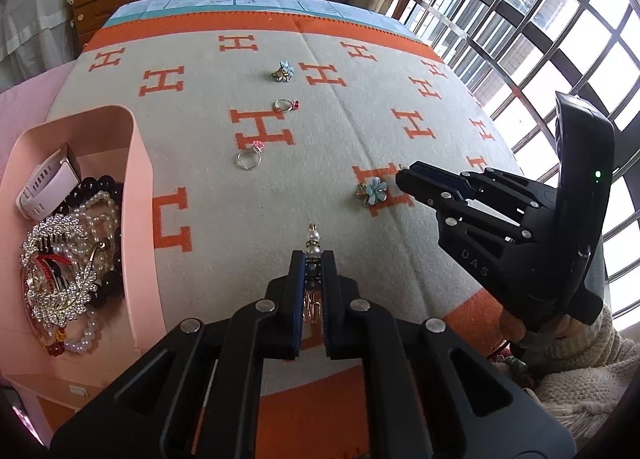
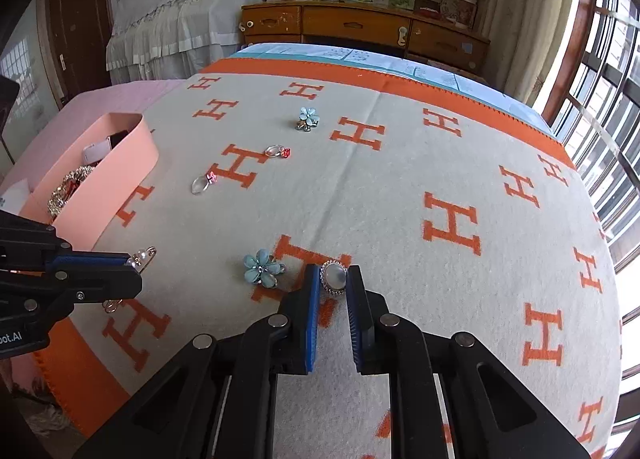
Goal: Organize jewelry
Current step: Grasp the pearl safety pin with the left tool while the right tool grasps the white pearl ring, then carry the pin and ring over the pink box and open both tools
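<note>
— Starting at the far left, we see the pink organizer box (image 1: 136, 163) at the edge of the bed, don't we?

— We do. It holds a white watch (image 1: 48, 183), black beads, pearl strands (image 1: 100, 215) and a sparkling silver brooch (image 1: 60, 259), all heaped together.

— Moving right, what lies on the blanket (image 1: 200, 131)?

— We count loose pieces on the grey blanket with orange H shapes: a silver ring with a pink stone (image 1: 250, 157), farther off a ring with a red stone (image 1: 286, 104), and beyond that a blue flower piece (image 1: 283, 71).

— And our left tool (image 1: 313, 259)?

— Its jaws are together, clamped on a pearl drop earring (image 1: 313, 243); the pearls and small loop stick out past the tips, and its gold hook shows in the gap behind them. It is held near the box's right wall, above the blanket.

— To the right of that?

— We see a second blue flower piece (image 2: 262, 267) lying on an orange H, just left of the right tool (image 2: 333, 277).

— How does that tool stand?

— Its blue pads sit either side of an oval white-stone ring (image 2: 334, 277) with a sparkly rim. They look to touch its edges, and the ring lies on the blanket. At the far right, a barred window (image 1: 520, 19) runs along the bed.
</note>
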`<state>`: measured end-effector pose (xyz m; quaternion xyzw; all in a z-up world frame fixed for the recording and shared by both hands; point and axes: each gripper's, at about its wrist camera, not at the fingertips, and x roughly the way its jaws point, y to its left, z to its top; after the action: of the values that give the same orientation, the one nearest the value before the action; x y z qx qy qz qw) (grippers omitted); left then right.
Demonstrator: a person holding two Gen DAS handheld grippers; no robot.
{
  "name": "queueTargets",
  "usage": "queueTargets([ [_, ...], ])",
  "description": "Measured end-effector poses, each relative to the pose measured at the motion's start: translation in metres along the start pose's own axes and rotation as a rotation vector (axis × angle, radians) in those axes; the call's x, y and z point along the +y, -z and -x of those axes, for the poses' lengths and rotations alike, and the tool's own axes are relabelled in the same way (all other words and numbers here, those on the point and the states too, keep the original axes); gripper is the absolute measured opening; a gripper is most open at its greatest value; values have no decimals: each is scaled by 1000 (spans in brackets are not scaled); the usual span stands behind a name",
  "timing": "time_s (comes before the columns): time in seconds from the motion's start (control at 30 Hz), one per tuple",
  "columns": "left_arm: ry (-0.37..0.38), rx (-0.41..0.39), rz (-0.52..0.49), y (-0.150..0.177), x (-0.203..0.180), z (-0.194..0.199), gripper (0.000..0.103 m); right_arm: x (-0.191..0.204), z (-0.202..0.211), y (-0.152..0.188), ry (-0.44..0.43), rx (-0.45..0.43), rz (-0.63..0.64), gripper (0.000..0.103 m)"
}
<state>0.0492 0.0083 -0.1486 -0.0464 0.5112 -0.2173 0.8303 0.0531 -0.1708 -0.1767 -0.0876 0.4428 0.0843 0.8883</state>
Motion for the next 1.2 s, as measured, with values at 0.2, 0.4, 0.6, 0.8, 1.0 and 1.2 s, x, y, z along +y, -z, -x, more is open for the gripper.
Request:
queueTargets([
  [0.2, -11, -87, 13, -5, 8, 41, 5, 10, 32, -13, -39, -54, 18, 13],
  [0.4, -98, -176, 79, -6, 41, 91, 5, 51, 68, -41, -120, -120, 120, 13],
  [0.6, -175, -224, 208, 5, 89, 127, 5, 110, 97, -77, -250, -189, 230, 13],
  [0.8, -192, -239, 289, 14, 116, 138, 5, 164, 92, -111, -347, -179, 266, 13],
  [1.0, -168, -200, 311, 15, 123, 121, 5, 196, 46, -140, -404, -69, 225, 13],
  [1.2, -132, -129, 279, 17, 112, 90, 5, 208, -9, -148, -399, 17, 196, 13],
])
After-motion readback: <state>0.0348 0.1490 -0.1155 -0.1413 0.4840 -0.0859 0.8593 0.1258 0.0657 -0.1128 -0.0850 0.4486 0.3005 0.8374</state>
